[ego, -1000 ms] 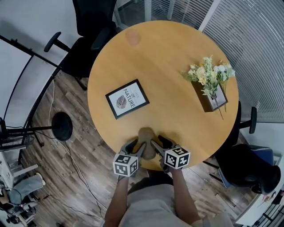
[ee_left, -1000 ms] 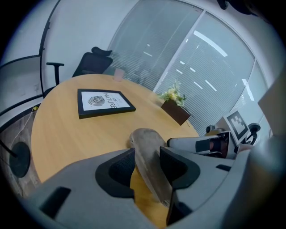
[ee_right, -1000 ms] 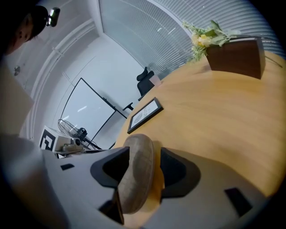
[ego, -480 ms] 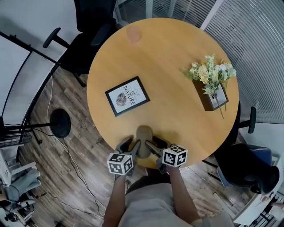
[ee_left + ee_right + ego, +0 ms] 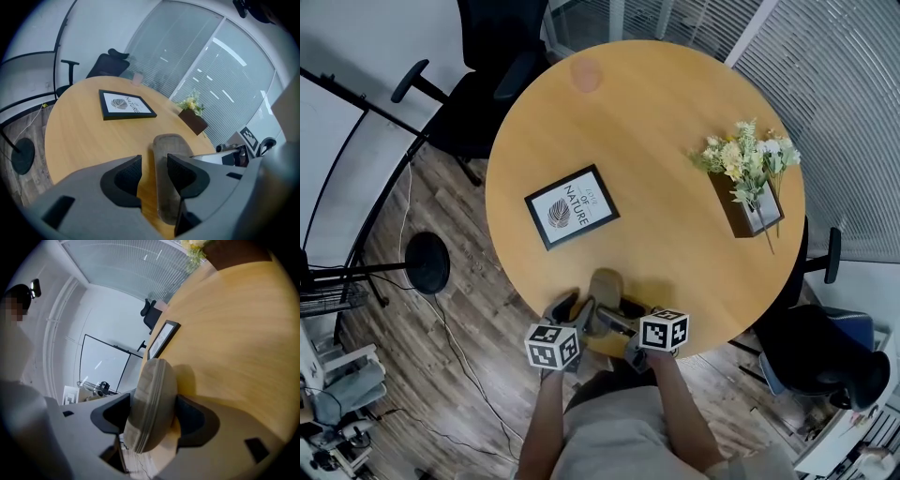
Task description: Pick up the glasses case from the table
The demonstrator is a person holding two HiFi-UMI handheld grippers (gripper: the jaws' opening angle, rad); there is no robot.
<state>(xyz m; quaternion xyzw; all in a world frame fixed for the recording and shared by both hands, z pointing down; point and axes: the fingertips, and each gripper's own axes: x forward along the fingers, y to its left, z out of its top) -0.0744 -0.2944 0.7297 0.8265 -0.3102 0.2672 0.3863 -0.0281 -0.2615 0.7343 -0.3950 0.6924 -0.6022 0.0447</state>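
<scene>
Pickup not yet made at a round wooden table (image 5: 675, 131): the glasses case (image 5: 605, 291) lies flat near the table's near rim, directly in front of the person, with a hand-held gripper on either side. On the left, the left gripper (image 5: 575, 309) has its jaws apart and clamps nothing; its own view shows the case running past its right jaw, with bare wood in the gap beside the other. On the right, the right gripper (image 5: 621, 317) comes in rolled onto its side; its jaws have just been opening and stand wide, the case between them and close to both, though no squeeze shows. By this reading the reach is done; closing on the case and raising it off the table are left.

Materials, left to right: dark plank floor (image 5: 487, 309); a black-framed print (image 5: 572, 208) with a leaf motif, flat and rectangular; the case, a rounded oblong in matte grey-brown fabric with a seam round its edge; the tabletop, smooth honey-toned wood grain; a dark wooden box of pale flowers (image 5: 748, 178) near the right rim.
</scene>
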